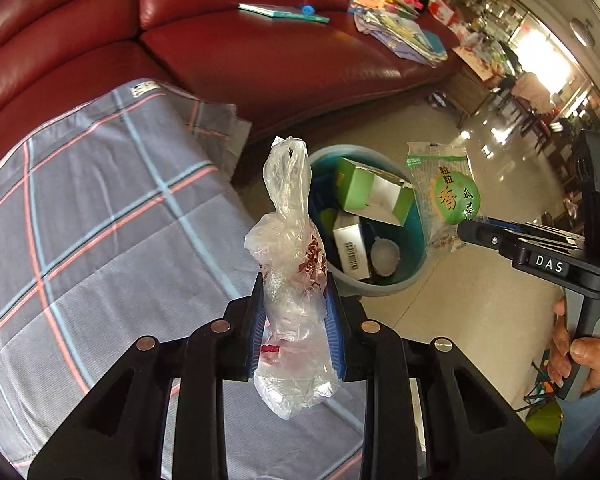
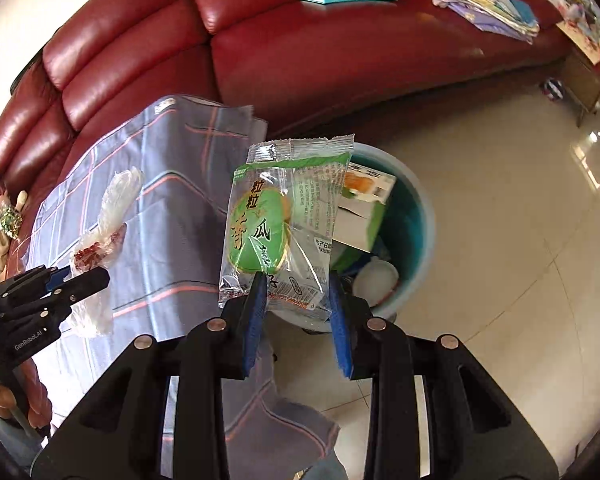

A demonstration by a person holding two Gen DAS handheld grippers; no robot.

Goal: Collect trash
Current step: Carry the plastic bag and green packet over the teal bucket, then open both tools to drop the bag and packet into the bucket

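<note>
My left gripper [image 1: 296, 292] is shut on a crumpled clear plastic bag [image 1: 290, 240] with red print, held upright above the checked cloth beside the bin; the bag also shows in the right wrist view [image 2: 100, 240]. My right gripper [image 2: 298, 284] holds a green-and-clear snack wrapper [image 2: 284, 216] by its lower edge, over the near rim of the blue bin [image 2: 424, 216]. In the left wrist view the wrapper [image 1: 446, 192] hangs at the bin's right rim. The bin [image 1: 416, 256] holds a green box [image 1: 374, 190], a white box and a white cup.
A grey checked cloth [image 1: 100, 208] covers a low table on the left. A red leather sofa [image 1: 260, 48] runs behind, with a teal book [image 1: 282, 11] and piled papers [image 1: 396, 28] on it. Glossy tiled floor [image 2: 500, 240] lies right of the bin.
</note>
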